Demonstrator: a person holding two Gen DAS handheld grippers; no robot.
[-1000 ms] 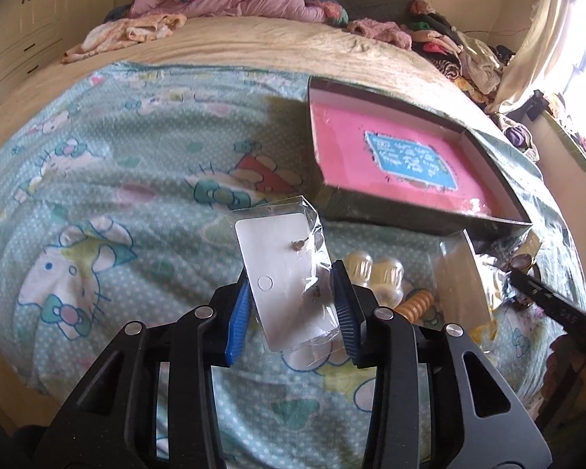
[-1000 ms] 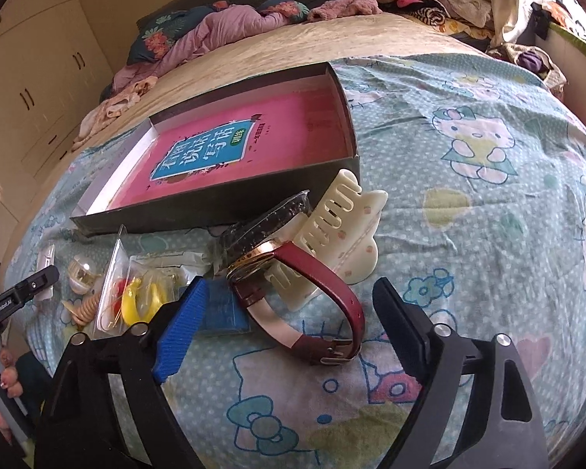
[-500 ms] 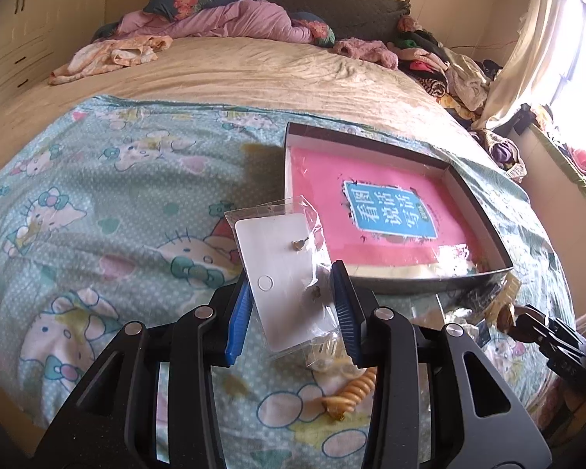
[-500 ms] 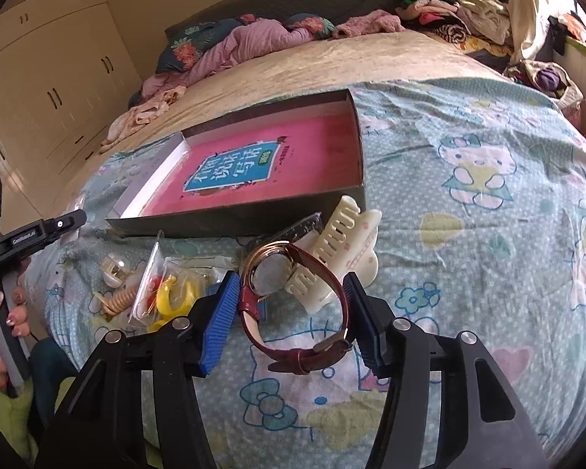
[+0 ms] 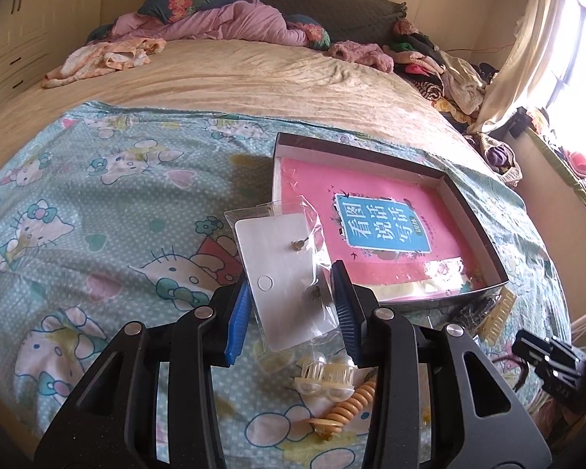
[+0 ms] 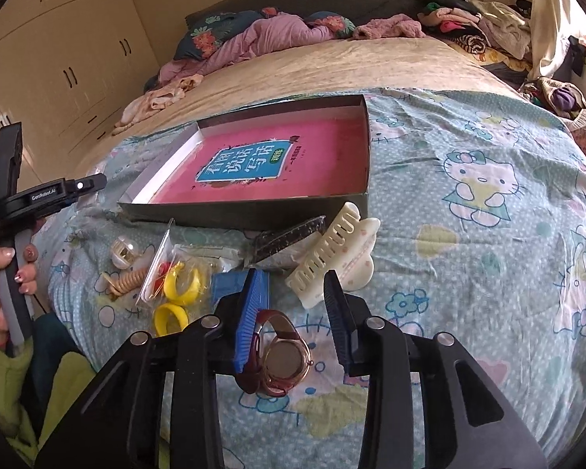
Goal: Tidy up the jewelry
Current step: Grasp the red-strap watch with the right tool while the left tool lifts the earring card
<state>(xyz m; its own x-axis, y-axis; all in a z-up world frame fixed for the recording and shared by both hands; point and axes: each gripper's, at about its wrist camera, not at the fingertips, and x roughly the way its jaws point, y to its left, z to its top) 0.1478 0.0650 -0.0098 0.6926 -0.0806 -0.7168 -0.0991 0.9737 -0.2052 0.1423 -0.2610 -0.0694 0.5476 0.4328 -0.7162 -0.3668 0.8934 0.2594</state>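
Mid-transfer: both pieces are lifted and the box [image 5: 476, 211] on the bedspread [image 5: 97, 203] is the likely drop. Left gripper [image 5: 293, 308] pinches the earring card [image 5: 281, 269] above its near corner. Right gripper [image 6: 293, 312] is clamped on the watch [image 6: 281, 359], which hangs low between the pads. Next: carry both over the box wall, then release.

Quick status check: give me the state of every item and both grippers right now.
left gripper: shut on earring packet, lifted
right gripper: shut on watch, strap between jaws
box: open, pink book flat inside
hair claw: lying on bedspread
yellow rings bag: on bedspread
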